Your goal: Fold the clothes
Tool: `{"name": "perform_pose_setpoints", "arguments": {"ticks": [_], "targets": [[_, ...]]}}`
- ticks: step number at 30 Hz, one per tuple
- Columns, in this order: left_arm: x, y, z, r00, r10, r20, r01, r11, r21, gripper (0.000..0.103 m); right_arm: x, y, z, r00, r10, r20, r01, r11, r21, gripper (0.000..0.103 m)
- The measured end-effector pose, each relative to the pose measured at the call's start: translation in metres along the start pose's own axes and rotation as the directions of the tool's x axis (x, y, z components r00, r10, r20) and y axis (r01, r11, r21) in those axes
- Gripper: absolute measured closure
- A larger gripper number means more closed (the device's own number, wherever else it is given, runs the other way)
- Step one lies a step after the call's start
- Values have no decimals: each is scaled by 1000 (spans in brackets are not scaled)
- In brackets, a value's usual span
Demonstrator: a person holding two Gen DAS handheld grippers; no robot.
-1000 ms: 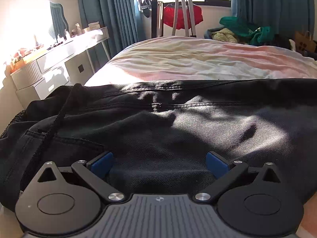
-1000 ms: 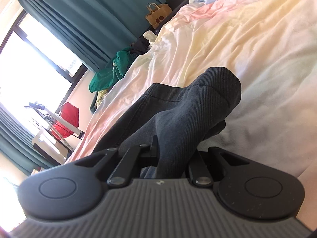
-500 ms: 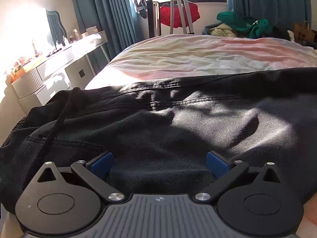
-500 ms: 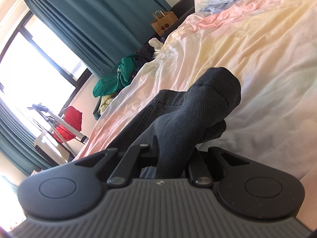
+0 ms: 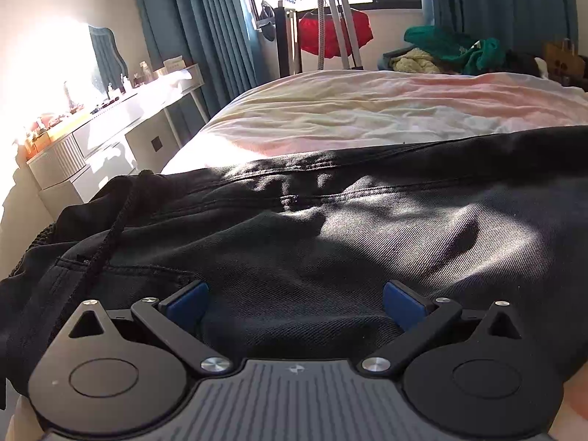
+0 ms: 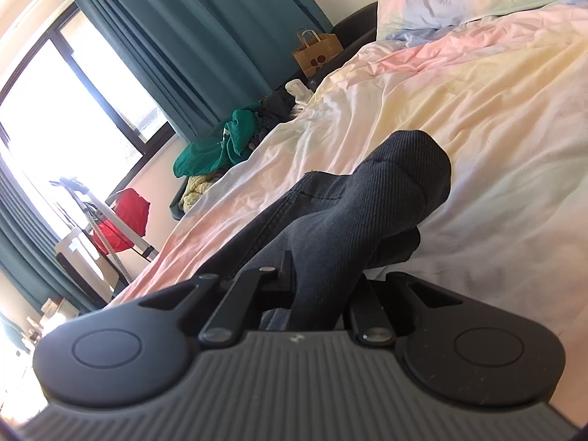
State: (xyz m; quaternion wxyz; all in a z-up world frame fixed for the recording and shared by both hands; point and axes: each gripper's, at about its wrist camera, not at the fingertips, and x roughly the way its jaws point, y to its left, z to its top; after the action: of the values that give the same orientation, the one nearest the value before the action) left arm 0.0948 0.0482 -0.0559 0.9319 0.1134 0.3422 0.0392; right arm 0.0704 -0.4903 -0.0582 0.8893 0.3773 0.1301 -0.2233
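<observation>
Black drawstring trousers (image 5: 330, 242) lie spread across the near part of the bed, waistband and cord at the left. My left gripper (image 5: 294, 301) stands open just over the cloth, its blue pads (image 5: 185, 299) wide apart and holding nothing. In the right wrist view the same dark trousers (image 6: 330, 220) bunch up from between the fingers, and my right gripper (image 6: 321, 286) is shut on that fold, near a ribbed cuff that sticks up over the sheet.
The pastel duvet (image 5: 367, 117) covers the bed (image 6: 459, 103) beyond the trousers. A white dressing table (image 5: 110, 125) stands at the left. A pile of green and yellow clothes (image 5: 448, 51), a paper bag (image 6: 316, 53) and a stand with a red garment (image 5: 334, 33) sit by the window.
The right gripper has risen and tilted, lifting the held trouser fold; more of the pillow end shows. The left gripper has lifted slightly over the cloth, still open.
</observation>
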Motion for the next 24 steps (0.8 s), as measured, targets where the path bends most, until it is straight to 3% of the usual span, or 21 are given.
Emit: {"name": "perform_pose_setpoints", "arguments": {"ticks": [11,16,18,21,24], "targets": [[1,2,8,999,-11,-35,11,1000,2,1,-1,14,3,1000,-10,23,11,998,-61,93],[-10,19,18,997,-81,-14,80,993,-86,1,-12,53,6,997,-20,68,32,982,-187,93],[-20,30,22,992,-122,18,124,982,-140,1,-22,80,9,994,12,105,13,973,-232,93],[-38,48,30,983,-165,75,177,961,-214,1,-40,128,10,987,69,146,-18,945,-327,93],[-58,74,37,971,-186,147,223,928,-299,1,-59,172,-40,978,168,127,-81,857,-508,93]]}}
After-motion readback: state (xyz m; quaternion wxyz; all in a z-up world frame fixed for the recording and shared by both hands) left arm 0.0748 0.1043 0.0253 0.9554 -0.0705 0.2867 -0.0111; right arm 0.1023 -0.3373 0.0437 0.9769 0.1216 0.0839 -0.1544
